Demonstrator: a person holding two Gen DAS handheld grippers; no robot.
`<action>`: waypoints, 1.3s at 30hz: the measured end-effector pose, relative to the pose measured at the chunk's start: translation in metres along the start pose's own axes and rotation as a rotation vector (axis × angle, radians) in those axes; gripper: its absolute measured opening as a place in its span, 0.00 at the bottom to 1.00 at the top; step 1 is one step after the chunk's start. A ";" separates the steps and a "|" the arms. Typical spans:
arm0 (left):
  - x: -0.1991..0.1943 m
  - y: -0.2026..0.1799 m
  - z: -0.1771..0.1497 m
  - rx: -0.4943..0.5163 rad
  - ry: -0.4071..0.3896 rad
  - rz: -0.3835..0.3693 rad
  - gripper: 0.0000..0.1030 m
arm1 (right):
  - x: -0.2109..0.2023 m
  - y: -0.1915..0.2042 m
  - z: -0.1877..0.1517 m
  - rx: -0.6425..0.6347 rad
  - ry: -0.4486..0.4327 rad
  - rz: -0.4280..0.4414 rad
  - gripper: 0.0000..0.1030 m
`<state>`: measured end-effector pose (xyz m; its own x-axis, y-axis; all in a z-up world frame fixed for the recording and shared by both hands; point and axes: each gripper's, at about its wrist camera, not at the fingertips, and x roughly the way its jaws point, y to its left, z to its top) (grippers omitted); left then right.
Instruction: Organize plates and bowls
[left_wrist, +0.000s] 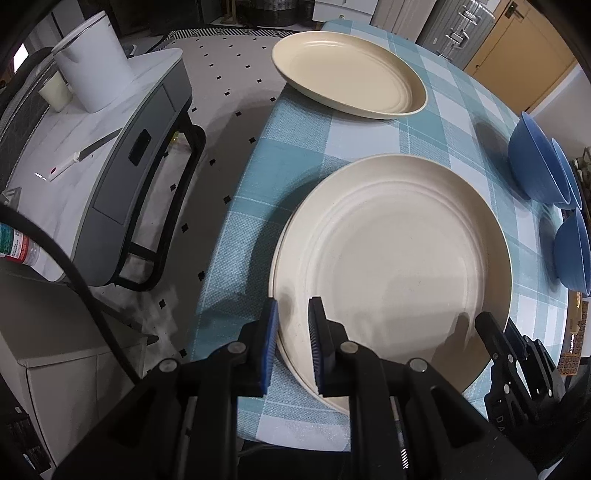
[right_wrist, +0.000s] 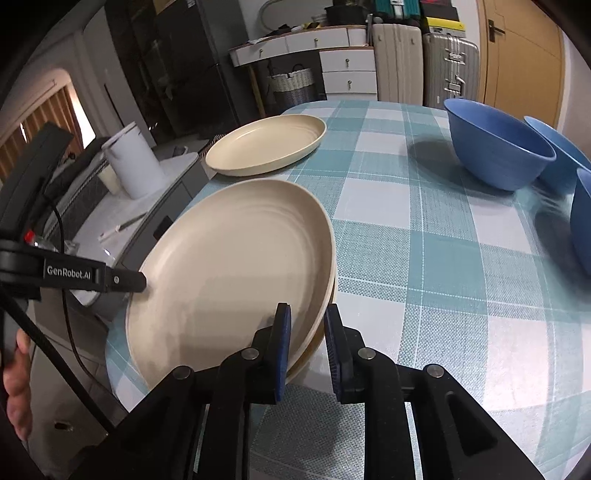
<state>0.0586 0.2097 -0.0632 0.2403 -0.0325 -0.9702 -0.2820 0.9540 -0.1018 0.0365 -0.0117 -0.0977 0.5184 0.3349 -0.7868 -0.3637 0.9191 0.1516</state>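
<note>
A stack of two cream plates (left_wrist: 391, 258) (right_wrist: 229, 273) lies near the table's front left edge. My left gripper (left_wrist: 293, 317) is open, its fingers either side of the stack's left rim without gripping it. My right gripper (right_wrist: 306, 325) is open with its fingers either side of the stack's right rim; it also shows in the left wrist view (left_wrist: 491, 332). A third cream plate (left_wrist: 347, 74) (right_wrist: 266, 144) lies alone at the far left. Three blue bowls (left_wrist: 535, 162) (right_wrist: 498, 144) stand at the right.
The table has a teal checked cloth (right_wrist: 424, 258). Left of it is a grey cart (left_wrist: 122, 155) with a white canister (left_wrist: 92, 59), a cup and a knife. Suitcases (right_wrist: 447, 70), drawers and a door stand behind.
</note>
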 end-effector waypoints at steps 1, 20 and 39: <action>0.000 0.001 0.000 -0.005 -0.001 -0.001 0.14 | 0.001 -0.001 0.001 -0.002 0.008 0.010 0.18; 0.000 0.017 0.006 -0.056 0.012 -0.042 0.15 | -0.001 -0.013 0.010 0.033 0.147 0.174 0.21; -0.008 0.026 0.013 -0.097 -0.015 -0.043 0.47 | -0.015 -0.044 0.017 0.120 0.059 0.137 0.53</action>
<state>0.0613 0.2390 -0.0556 0.2681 -0.0676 -0.9610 -0.3599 0.9183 -0.1650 0.0582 -0.0534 -0.0822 0.4224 0.4490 -0.7874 -0.3311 0.8851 0.3271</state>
